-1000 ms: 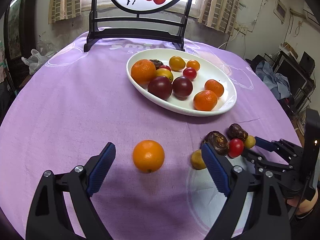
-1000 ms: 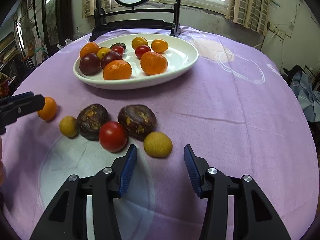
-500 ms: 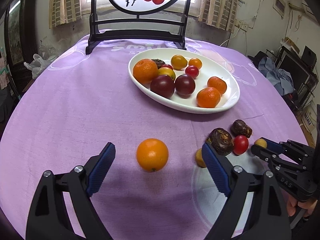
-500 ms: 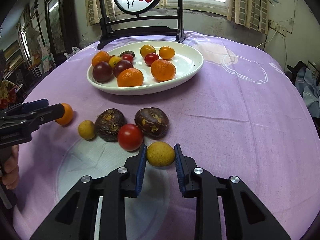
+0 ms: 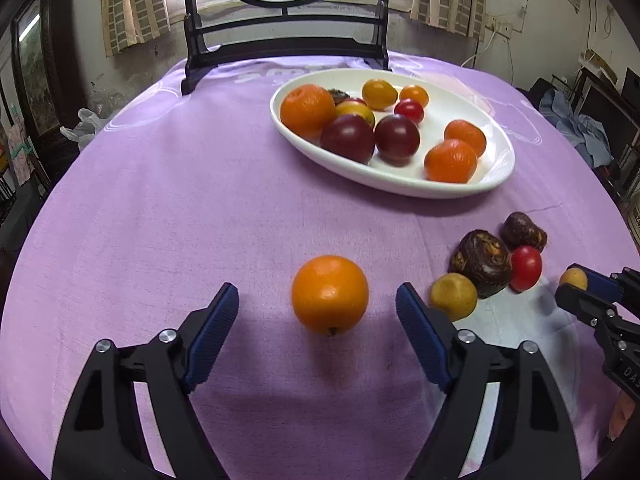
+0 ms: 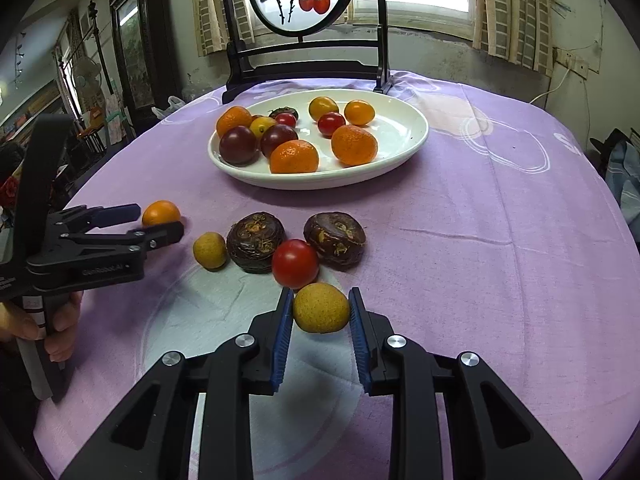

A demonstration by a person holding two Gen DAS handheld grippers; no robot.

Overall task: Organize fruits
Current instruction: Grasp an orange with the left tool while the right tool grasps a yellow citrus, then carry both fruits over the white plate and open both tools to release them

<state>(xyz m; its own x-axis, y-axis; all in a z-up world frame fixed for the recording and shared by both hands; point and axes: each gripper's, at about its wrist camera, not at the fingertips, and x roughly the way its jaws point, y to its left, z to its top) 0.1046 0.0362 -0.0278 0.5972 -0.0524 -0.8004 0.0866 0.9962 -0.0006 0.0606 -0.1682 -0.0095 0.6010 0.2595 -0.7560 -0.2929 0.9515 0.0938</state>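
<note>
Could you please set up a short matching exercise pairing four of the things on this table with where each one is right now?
Things:
1. orange
2. yellow fruit
3. red tomato
4. two dark plums

Places:
A. on the white plate
B. clamped in the right gripper
C. on the cloth between the open jaws of the left gripper, untouched
D. on the cloth in front of the two brown wrinkled fruits

Pairs: 1-C, 2-B, 3-D, 4-A

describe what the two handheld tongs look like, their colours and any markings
Both tongs, left and right, have matte black angular frames with triangular cut-outs, silver pivot bolts and ribbed blue pads. Seen from the right wrist, the left one has faint lettering on its body, unreadable, and a pistol-style handle. No cables or sleeves show.
</note>
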